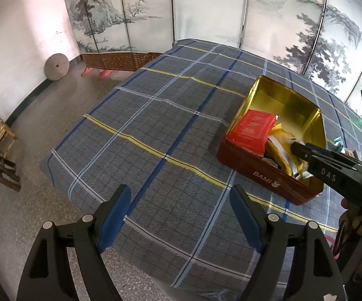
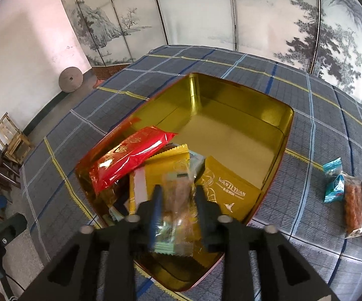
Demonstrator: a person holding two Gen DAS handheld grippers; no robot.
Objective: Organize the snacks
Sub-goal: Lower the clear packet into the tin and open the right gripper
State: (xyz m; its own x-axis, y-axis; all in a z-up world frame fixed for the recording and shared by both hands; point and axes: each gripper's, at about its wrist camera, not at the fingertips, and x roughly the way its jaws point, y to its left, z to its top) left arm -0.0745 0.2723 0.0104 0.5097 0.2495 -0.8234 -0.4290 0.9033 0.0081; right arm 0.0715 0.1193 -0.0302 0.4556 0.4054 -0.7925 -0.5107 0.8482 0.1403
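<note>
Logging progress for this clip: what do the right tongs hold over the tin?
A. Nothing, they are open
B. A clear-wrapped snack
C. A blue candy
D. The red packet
B: in the right wrist view the right tongs are closed on a clear-wrapped snack above the tin, while the red packet already lies inside.

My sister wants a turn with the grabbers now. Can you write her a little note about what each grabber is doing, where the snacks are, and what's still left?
Right gripper: shut on a clear-wrapped snack, held over the near end of the tin.
Left gripper: open, holding nothing, over the checked tablecloth left of the tin.
In the tin: a red packet, gold packets and a few smaller ones, all piled at the near end; the far half is bare.
Left to do: drop the held snack in, then fetch the loose snacks to the tin's right, two blue-wrapped sweets and some brown bars.
</note>
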